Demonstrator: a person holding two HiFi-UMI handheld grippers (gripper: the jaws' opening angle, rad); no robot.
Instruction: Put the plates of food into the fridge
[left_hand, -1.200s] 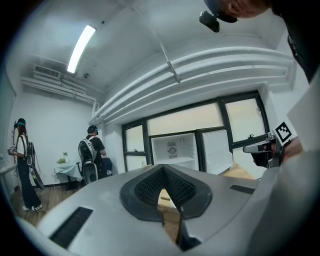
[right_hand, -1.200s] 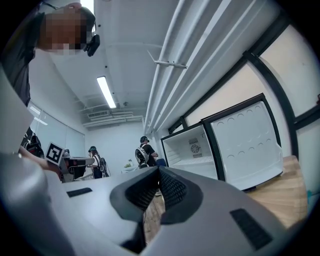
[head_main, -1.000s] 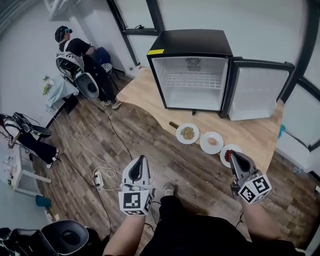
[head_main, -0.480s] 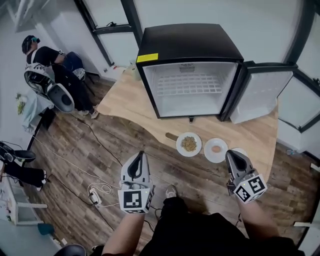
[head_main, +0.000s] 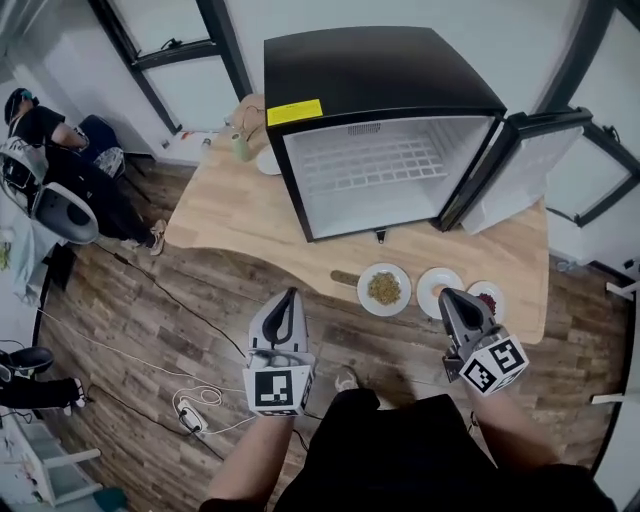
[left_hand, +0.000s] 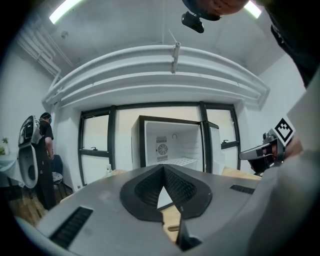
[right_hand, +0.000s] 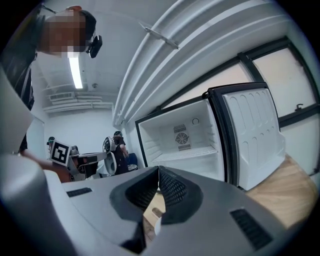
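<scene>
Wooden surface (head_main: 230, 215) carries a black fridge (head_main: 380, 80), its door swung open. In front of it, near the edge, stand three plates in a row: the greenish-food plate (head_main: 384, 289), the middle plate (head_main: 429, 284) and the red-food plate (head_main: 491, 297). The left gripper (head_main: 290, 296) and right gripper (head_main: 446, 297) hang before that edge, fingers clenched together, holding nothing.
</scene>
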